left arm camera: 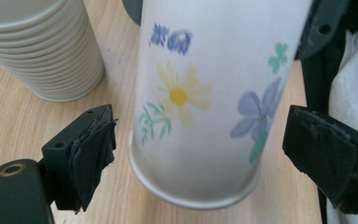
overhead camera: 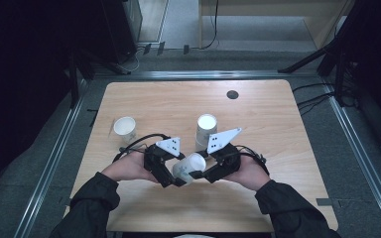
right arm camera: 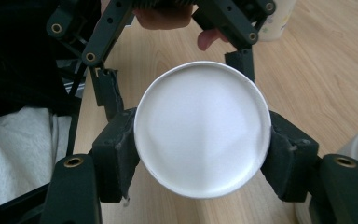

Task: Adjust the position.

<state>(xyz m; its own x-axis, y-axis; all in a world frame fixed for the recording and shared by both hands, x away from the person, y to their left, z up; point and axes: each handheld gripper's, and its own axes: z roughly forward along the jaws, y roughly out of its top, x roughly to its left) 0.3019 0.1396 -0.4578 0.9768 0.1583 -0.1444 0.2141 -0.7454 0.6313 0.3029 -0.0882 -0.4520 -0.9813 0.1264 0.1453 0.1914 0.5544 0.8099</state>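
Paper cup (overhead camera: 189,168), flower-printed, held sideways above near table (overhead camera: 258,124) edge, right gripper (overhead camera: 202,174) clamped on base; left gripper (overhead camera: 177,181) jaws spread around rim, clear. Light, crushable: grip gently.

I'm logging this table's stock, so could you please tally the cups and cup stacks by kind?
Floral cup held between the grippers: 1
Single cup standing alone: 1
Stack of cups: 1
Total: 3

The light wooden table (overhead camera: 144,101) carries a lone white paper cup (overhead camera: 125,129) at its left and a stack of white paper cups (overhead camera: 206,130) near the middle.
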